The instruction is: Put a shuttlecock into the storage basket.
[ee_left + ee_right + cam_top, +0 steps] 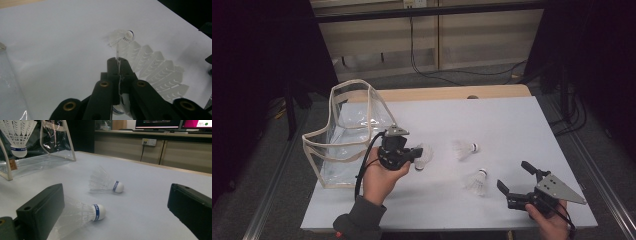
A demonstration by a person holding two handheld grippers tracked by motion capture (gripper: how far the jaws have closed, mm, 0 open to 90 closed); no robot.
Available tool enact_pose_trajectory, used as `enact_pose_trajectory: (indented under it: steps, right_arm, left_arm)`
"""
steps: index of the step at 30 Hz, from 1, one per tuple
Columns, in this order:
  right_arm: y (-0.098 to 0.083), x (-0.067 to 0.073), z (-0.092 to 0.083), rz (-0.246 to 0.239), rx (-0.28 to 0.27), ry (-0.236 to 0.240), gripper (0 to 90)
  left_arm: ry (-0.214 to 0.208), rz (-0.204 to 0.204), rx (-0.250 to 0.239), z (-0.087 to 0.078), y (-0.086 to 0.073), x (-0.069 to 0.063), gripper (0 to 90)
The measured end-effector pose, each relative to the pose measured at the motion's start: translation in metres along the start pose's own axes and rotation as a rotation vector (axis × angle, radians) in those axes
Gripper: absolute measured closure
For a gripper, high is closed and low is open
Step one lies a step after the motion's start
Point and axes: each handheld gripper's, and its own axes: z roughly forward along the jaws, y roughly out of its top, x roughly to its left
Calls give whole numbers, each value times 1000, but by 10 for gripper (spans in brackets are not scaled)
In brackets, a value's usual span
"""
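Note:
My left gripper [416, 153] is shut on the feather skirt of a white shuttlecock [424, 158], held a little above the white table beside the clear bag [347, 127]. In the left gripper view the jaws [118, 61] pinch one feather edge, and the skirt [160, 72] fans out to the right. Two more shuttlecocks lie on the table: one mid-table [464, 149] and one nearer the front [477, 182]. My right gripper [513, 175] stands open low at the front right, just right of the nearer shuttlecock [82, 213], with nothing between its jaws [116, 195].
The clear plastic bag with beige trim [57, 140] stands open at the table's left edge. The white table top [512, 120] ends in a wooden strip at the back. Cables lie on the floor beyond the table.

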Motion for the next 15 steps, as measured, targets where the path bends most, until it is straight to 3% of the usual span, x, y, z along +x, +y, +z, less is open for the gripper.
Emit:
enact_pose_trajectory:
  steps: [9,15]
  right_arm:
    - [0,0,0,3,-4,1,8]
    - [1,0,-1,4,-4,0,9]
  left_arm:
    - [9,-16,-6,-2,7,3,900]
    - [11,-3,-1,-4,12,3,900]
